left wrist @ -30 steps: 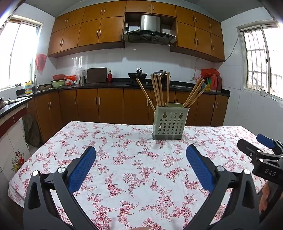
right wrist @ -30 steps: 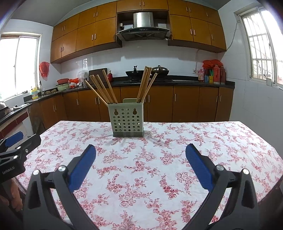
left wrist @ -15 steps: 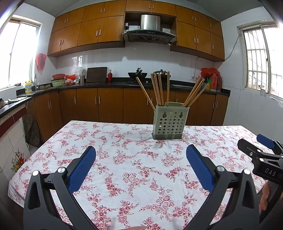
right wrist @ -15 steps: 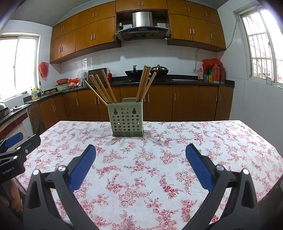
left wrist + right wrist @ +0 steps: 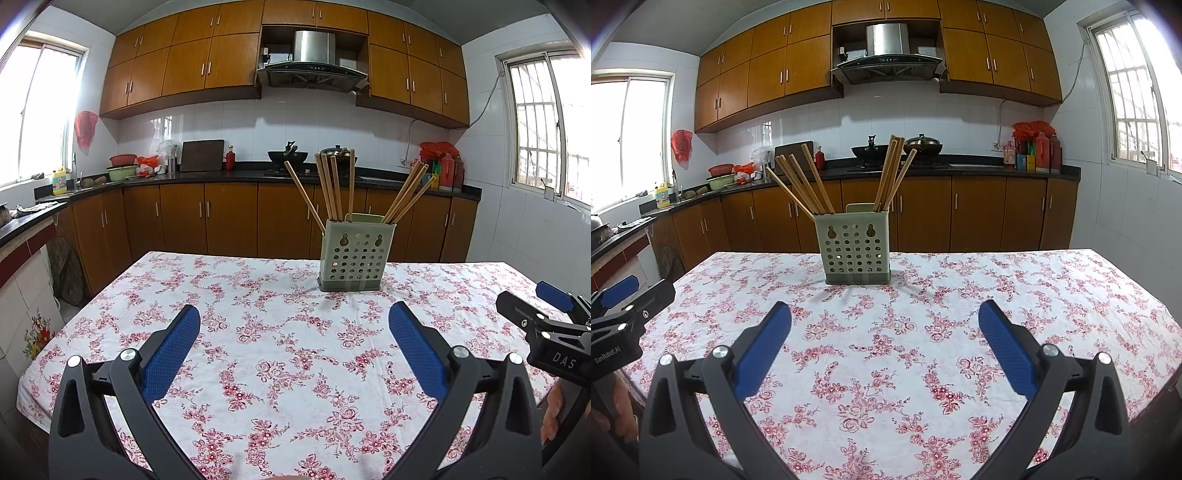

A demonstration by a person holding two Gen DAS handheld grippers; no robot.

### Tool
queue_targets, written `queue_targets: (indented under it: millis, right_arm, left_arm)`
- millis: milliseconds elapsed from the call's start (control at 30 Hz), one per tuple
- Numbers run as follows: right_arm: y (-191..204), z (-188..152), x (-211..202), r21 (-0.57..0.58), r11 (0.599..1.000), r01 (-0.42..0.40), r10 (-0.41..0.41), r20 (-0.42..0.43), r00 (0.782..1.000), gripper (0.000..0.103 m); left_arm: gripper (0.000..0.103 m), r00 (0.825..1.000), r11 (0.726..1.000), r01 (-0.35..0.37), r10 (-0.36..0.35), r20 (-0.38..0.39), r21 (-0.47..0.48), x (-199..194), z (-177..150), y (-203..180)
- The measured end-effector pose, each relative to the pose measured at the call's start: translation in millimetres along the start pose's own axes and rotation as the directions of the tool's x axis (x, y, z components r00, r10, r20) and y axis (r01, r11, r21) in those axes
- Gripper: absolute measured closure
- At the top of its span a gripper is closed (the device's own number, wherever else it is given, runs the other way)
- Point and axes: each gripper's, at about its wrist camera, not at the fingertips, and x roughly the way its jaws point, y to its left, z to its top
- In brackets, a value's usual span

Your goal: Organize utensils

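Chopsticks [image 5: 334,188]: upright and leaning in the holder, in two bunches, one at each side; ahead of both tools, well apart from them.
Left tool [image 5: 294,325]: nearest, spread wide with nothing between its blue pads [image 5: 170,352], hovering over the floral cloth [image 5: 280,354].
Right tool [image 5: 884,321]: also spread wide and empty, above the cloth; its tip shows at the right edge of the left view.
Counter [image 5: 1015,295]: covered by the red-flowered cloth, carrying the holder.
Holder [image 5: 855,251]: pale green, perforated, standing upright toward the far side of the counter, beyond the tools; slightly left of centre in the right view, right of centre in the left.
Kitchen cabinets [image 5: 229,221]: brown, behind the counter.
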Motion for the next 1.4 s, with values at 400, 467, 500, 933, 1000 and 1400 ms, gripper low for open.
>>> queue_targets:
  millis: [400,467,500,933,1000,1400]
  right_arm:
    - [0.1,-0.3,0.7,-0.001,1.0,0.001,-0.001,-0.003,1.0,0.004]
    - [0.7,-1.0,1.9,-0.001,1.0,0.002,-0.002,-0.005,1.0,0.004]
    - [0.8,-1.0,1.9,-0.001,1.0,0.002,-0.002,-0.005,1.0,0.004]
    - [1.1,-0.7,1.8,0.0,1.0,0.003,-0.003,-0.005,1.0,0.004]
    - [1.0,-0.4,1.9,0.0,1.0,0.003,-0.003,-0.006,1.0,0.004]
    - [1.5,-0.7,2.6,0.001,1.0,0.003,-0.003,-0.007,1.0,0.004]
  left_arm:
    - [0.002,1.0,1.0,0.0,0.0,-0.004,0.0,1.1,-0.7,-0.9]
    - [0.002,1.0,1.0,0.001,-0.001,-0.005,-0.002,1.1,-0.5,-0.7]
    - [0.002,1.0,1.0,0.0,0.0,-0.005,-0.002,1.3,-0.6,-0.8]
    - [0.002,1.0,1.0,-0.001,0.001,-0.006,-0.003,1.0,-0.3,-0.7]
    - [0.002,1.0,1.0,-0.001,0.001,-0.005,-0.003,1.2,-0.6,-0.5]
    - [0.002,1.0,1.0,-0.001,0.001,-0.006,-0.002,2.4,-0.6,-1.9]
